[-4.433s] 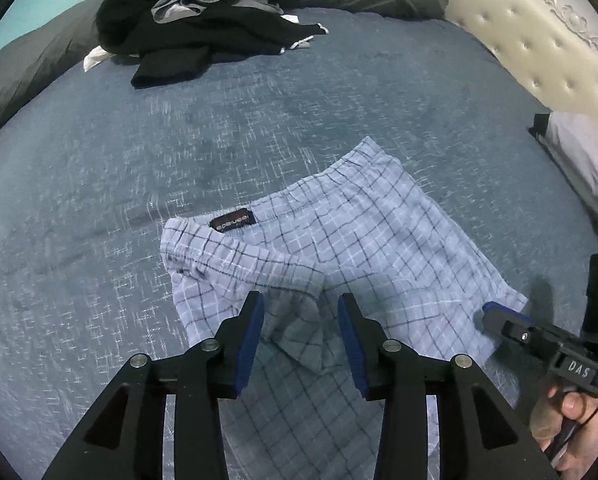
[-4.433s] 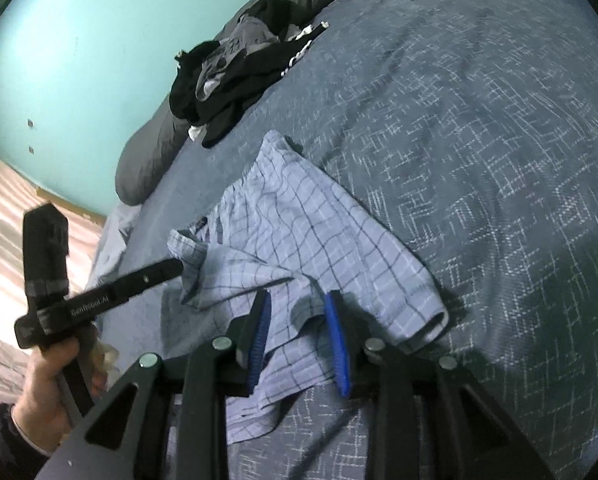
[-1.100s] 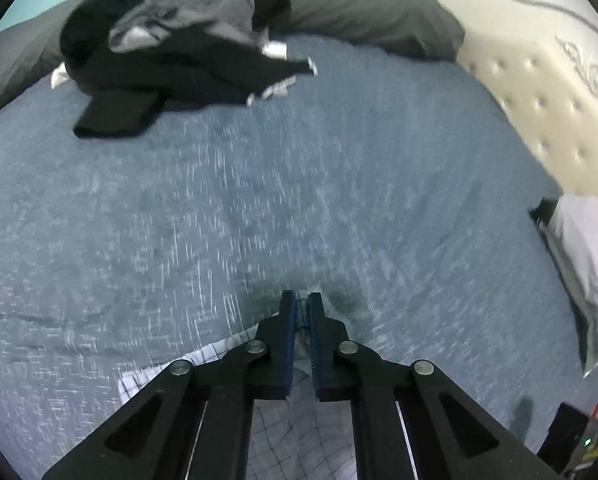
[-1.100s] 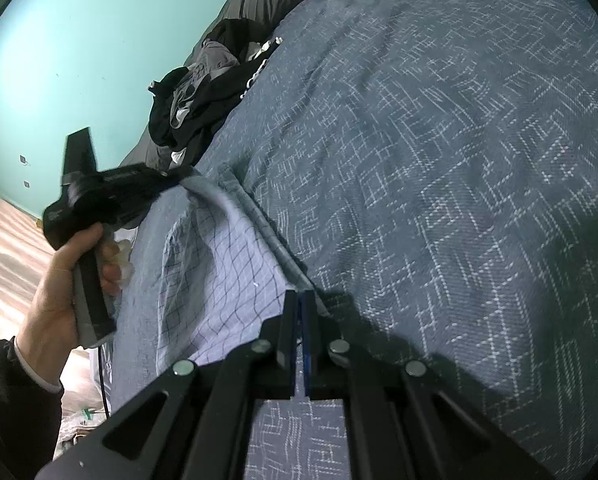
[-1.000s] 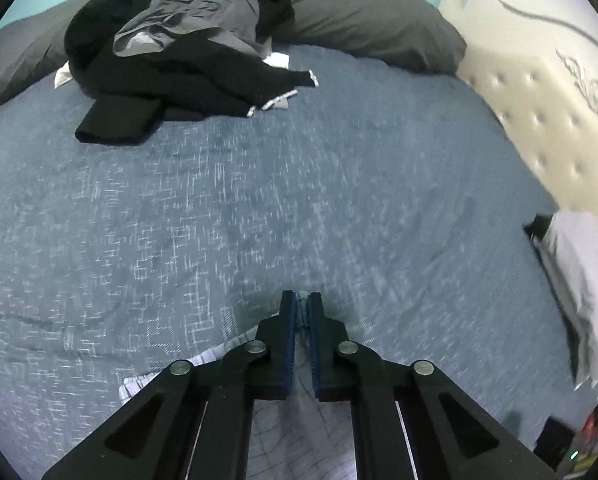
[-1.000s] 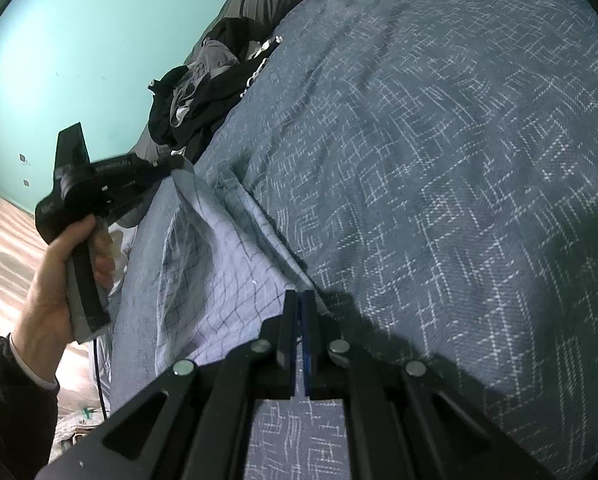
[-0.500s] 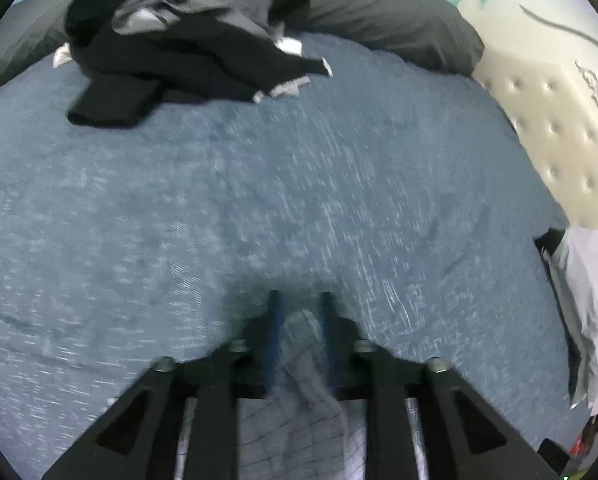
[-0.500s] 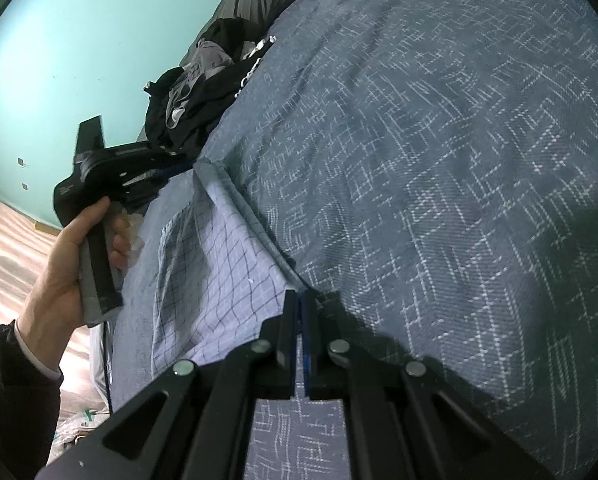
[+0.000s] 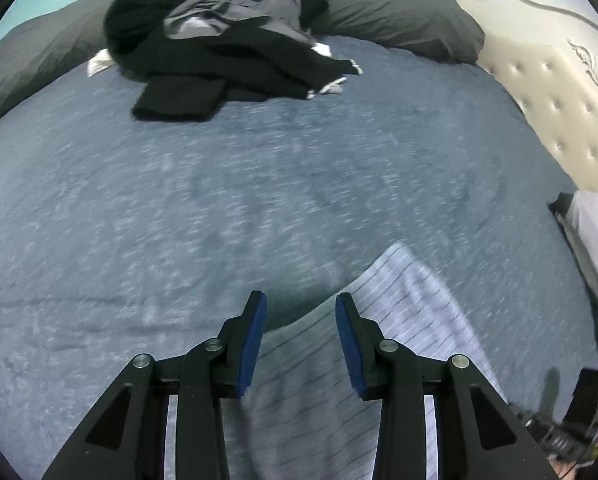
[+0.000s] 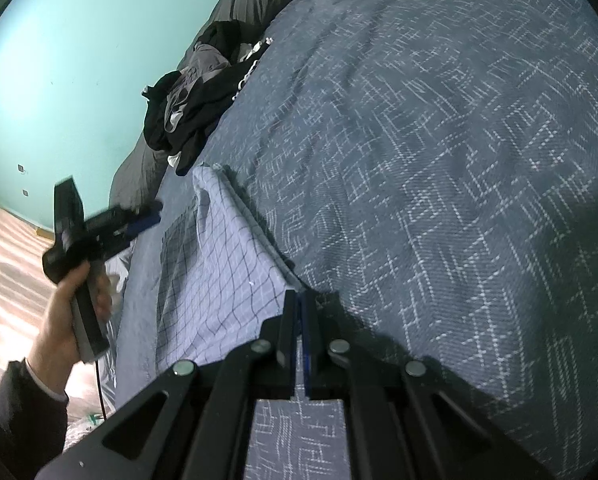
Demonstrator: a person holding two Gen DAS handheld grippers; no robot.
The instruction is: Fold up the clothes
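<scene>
Light blue plaid shorts (image 10: 219,264) lie folded on the blue bed cover (image 10: 439,160). My right gripper (image 10: 301,294) is shut on their near corner, low against the cover. My left gripper (image 9: 300,296) is open, its blue pads apart with nothing pressed between them. The shorts (image 9: 399,320) lie under it and stretch off to its right. In the right wrist view a person's hand holds the left gripper (image 10: 145,222) just left of the shorts' far edge, clear of the cloth.
A pile of dark clothes (image 9: 227,48) sits at the far end against grey pillows (image 9: 399,12). A cream tufted headboard (image 9: 559,92) and a folded pale garment (image 9: 591,232) are on the right. The bed edge and wooden floor (image 10: 3,248) are on the left.
My left gripper opened and let go of the shorts' corner, then drew away to the left. The cloth dropped flat on the cover. The right gripper has kept still.
</scene>
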